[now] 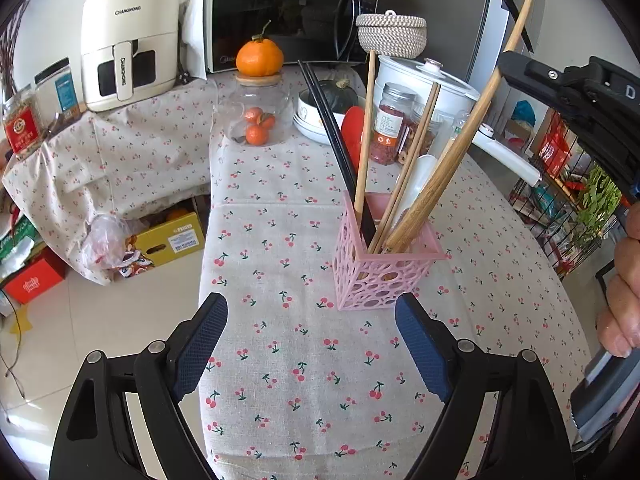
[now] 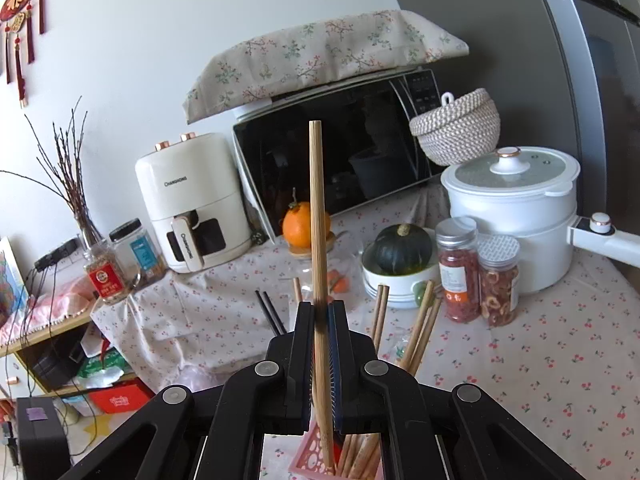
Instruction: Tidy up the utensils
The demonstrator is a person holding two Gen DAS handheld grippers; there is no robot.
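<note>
Right tool (image 2: pixel 320 312) pinches a wooden chopstick (image 2: pixel 318 216) upright, lower end inside the pink holder (image 1: pixel 380 268) among crowded utensils; left tool (image 1: pixel 312 344) spread, empty, above the counter (image 1: pixel 280 360).

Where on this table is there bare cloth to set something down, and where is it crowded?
Bare tablecloth lies between the open left gripper and the pink holder, and again between the holder and the glass jar of oranges. The far right corner is crowded: bowls, spice jars, white pot.
</note>
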